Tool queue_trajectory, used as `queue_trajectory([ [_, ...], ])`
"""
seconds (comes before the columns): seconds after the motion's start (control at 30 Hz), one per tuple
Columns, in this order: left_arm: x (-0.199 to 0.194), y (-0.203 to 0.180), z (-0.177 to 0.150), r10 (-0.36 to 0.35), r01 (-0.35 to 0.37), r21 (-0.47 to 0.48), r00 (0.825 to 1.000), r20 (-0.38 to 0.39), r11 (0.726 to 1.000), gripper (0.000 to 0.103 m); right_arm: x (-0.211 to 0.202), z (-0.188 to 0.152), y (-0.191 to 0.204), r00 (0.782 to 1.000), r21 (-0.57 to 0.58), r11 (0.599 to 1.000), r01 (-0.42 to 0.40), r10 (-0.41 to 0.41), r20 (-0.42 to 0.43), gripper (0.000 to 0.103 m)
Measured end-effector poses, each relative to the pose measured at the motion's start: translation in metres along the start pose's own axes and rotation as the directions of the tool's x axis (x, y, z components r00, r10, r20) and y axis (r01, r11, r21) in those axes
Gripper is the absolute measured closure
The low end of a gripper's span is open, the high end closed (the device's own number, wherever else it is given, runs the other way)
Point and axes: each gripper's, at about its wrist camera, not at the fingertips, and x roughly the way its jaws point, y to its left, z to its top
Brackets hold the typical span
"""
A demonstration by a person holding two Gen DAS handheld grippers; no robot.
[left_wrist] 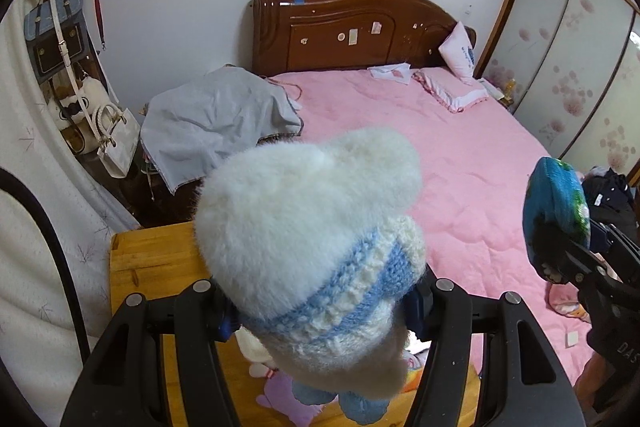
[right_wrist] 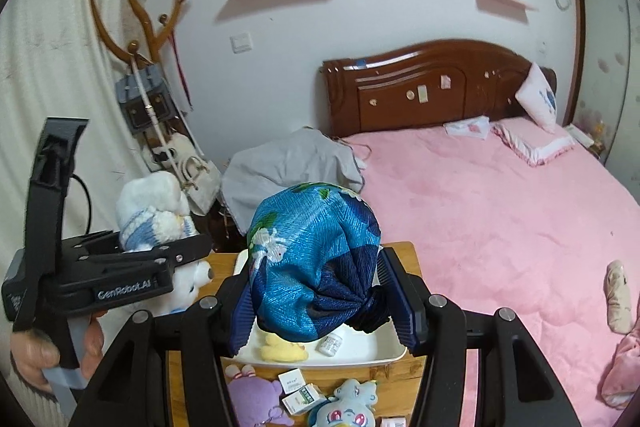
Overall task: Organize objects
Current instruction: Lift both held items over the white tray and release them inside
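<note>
A fluffy white knit hat with blue stripes [left_wrist: 308, 239] fills the middle of the left wrist view, and my left gripper [left_wrist: 320, 315] is shut on its lower part. The right wrist view shows the same hat [right_wrist: 148, 215] in the left gripper [right_wrist: 160, 243] at the left, with a hand on the handle. My right gripper [right_wrist: 320, 303] is shut on a shiny blue patterned cap [right_wrist: 312, 259], pads pressing both sides. That cap [left_wrist: 556, 203] and the right gripper [left_wrist: 576, 251] show at the right edge of the left wrist view. Both hats hang above a wooden table [right_wrist: 404, 251].
On the table a white tray [right_wrist: 372, 355] holds a yellow plush [right_wrist: 280, 349] and a small bottle [right_wrist: 330, 343]. Near it lie a purple plush [right_wrist: 252, 395], small boxes [right_wrist: 300, 393], a blue plush [right_wrist: 348, 403] and a white bear [right_wrist: 192, 279]. Behind are a pink bed [left_wrist: 460, 155], grey cloth [left_wrist: 216, 115] and coat rack [right_wrist: 140, 11].
</note>
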Motion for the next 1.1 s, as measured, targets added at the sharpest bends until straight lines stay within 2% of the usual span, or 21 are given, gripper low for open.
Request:
queue_trajectory([
  [0.23,0.035,0.005,0.005,0.026,-0.026,0.003,0.998,-0.053,1.0,0.038,0.051,-0.009,-0.011,0.996,0.093,0.995,0.025,-0.017,-0.085,0.046],
  [0.5,0.066,0.004,0.01,0.085,-0.082,0.041,0.992,-0.098,0.996,0.037,0.094,-0.028,-0.009,0.992,0.163,0.985,0.065,-0.046,-0.118,0.046],
  [0.7,0.082,0.004,0.009,0.114,-0.107,0.055,0.985,-0.126,0.993,0.037,0.113,-0.037,-0.004,0.988,0.169,0.982,0.087,-0.063,-0.14,0.044],
  [0.87,0.09,0.012,0.008,0.128,-0.126,0.022,0.981,-0.148,0.992,0.034,0.122,-0.042,0.005,0.985,0.126,0.986,0.106,-0.087,-0.148,0.039],
  [0.93,0.094,0.016,0.005,0.124,-0.125,0.002,0.978,-0.168,0.992,0.03,0.123,-0.043,0.01,0.984,0.1,0.989,0.113,-0.097,-0.151,0.021],
  [1.1,0.092,0.021,0.002,0.147,-0.15,-0.012,0.977,-0.155,0.989,0.007,0.125,-0.049,0.019,0.982,0.065,0.99,0.123,-0.112,-0.152,0.02],
])
